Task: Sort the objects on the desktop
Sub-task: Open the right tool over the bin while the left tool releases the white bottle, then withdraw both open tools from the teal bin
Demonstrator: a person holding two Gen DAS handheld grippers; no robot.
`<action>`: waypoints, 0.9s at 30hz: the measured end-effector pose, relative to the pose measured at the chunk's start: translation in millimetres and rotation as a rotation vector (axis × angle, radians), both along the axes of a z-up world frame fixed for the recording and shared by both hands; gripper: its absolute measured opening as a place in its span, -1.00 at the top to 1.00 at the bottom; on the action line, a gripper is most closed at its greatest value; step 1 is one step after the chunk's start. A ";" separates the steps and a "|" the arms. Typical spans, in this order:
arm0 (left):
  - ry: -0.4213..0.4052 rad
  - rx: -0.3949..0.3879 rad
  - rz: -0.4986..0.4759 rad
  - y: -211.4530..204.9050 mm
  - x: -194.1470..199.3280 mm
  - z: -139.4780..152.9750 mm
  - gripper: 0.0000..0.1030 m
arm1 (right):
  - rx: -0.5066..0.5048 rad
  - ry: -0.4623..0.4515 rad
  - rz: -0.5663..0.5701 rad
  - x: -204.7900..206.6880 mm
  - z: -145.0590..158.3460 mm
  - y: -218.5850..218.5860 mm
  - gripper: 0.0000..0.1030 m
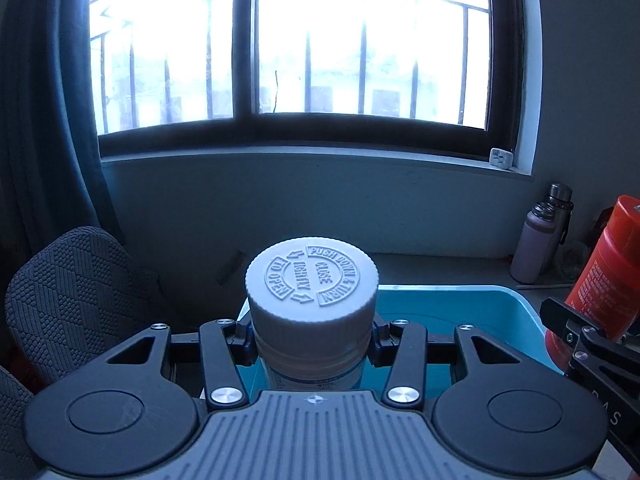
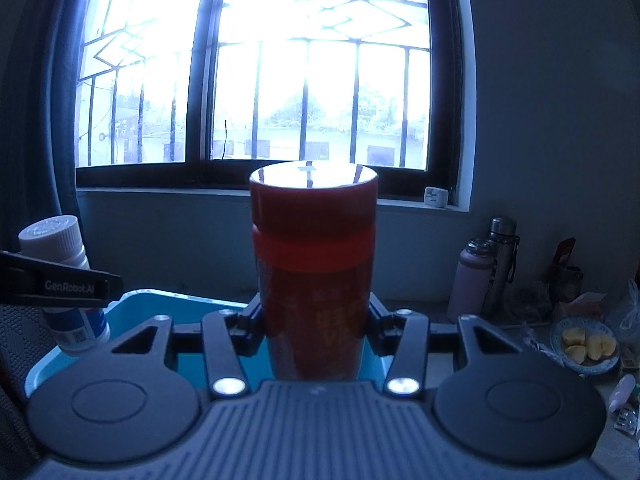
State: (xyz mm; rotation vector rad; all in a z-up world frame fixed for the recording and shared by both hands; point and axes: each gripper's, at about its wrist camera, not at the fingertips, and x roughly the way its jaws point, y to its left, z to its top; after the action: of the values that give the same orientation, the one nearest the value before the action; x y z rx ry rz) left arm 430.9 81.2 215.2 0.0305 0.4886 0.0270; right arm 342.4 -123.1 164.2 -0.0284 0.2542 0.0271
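Window (image 1: 296, 48) and curtain (image 1: 44, 100) fill the background; strong backlight, so label detail is washed out.

Blue bin (image 1: 480, 300) is seen directly below and ahead of both grippers, apparently on the desk (image 2: 532, 344). Interior floor is mostly hidden.

Red canister (image 2: 314, 272) is held upright in the right gripper (image 2: 314, 332), over the bin's right part. Fingers are clamped on the lower body at a medium opening, well below the lid.

White pill bottle (image 1: 312, 300) is held upright in the left gripper (image 1: 314, 344), over the bin's left part. Fingers are closed just under the ribbed child-proof cap, about half open in width.

Both loads are held near each other; touching or apart between the red canister and the left gripper cannot be told.

Risks, as judged:
- Collision between the two grippers if both are lowered together; caused by close spacing over one bin.
- Red canister tipping on release; caused by a tall body gripped low, top-heavy.
- White pill bottle slipping; caused by a smooth neck and a narrow contact band.
- Rim strike on the blue bin; the wall is hidden behind each gripper body.

Smaller clutter at right, well apart: two flasks (image 2: 486, 272), a bowl of fruit pieces (image 2: 586, 346).
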 end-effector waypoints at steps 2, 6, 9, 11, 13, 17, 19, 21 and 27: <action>0.013 0.002 0.002 -0.5 14.2 -7.7 0.07 | 0.000 0.031 0.002 14.2 -9.6 0.0 0.05; 0.063 0.000 -0.001 -1.0 37.6 -30.0 0.07 | -0.006 0.104 0.006 36.6 -33.2 2.5 0.05; 0.112 -0.035 -0.006 2.5 49.5 -47.9 0.07 | -0.016 0.155 0.011 46.1 -48.8 5.4 0.05; 0.135 -0.062 -0.003 5.6 55.0 -56.4 0.07 | -0.023 0.185 0.015 49.0 -56.3 8.2 0.05; 0.153 -0.058 -0.012 4.9 59.8 -61.9 0.07 | -0.022 0.203 0.026 49.4 -59.4 9.5 0.04; 0.177 -0.060 -0.036 3.0 65.0 -67.4 -0.09 | -0.004 0.251 0.019 50.9 -57.4 9.5 0.02; 0.167 -0.034 -0.029 0.3 63.5 -66.3 -0.40 | -0.013 0.241 0.006 46.9 -55.7 9.1 -0.26; 0.149 -0.014 -0.028 -2.3 60.7 -64.4 -0.61 | -0.002 0.229 0.012 42.6 -53.0 7.2 -0.33; 0.127 0.023 -0.024 -8.5 36.8 -52.9 -0.62 | 0.008 0.202 0.025 30.7 -44.4 2.0 -0.35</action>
State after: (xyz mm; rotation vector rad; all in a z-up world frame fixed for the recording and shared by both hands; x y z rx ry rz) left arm 467.7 72.7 162.3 0.0611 0.6150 0.0074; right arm 373.0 -121.1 119.8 -0.0213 0.4557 0.0558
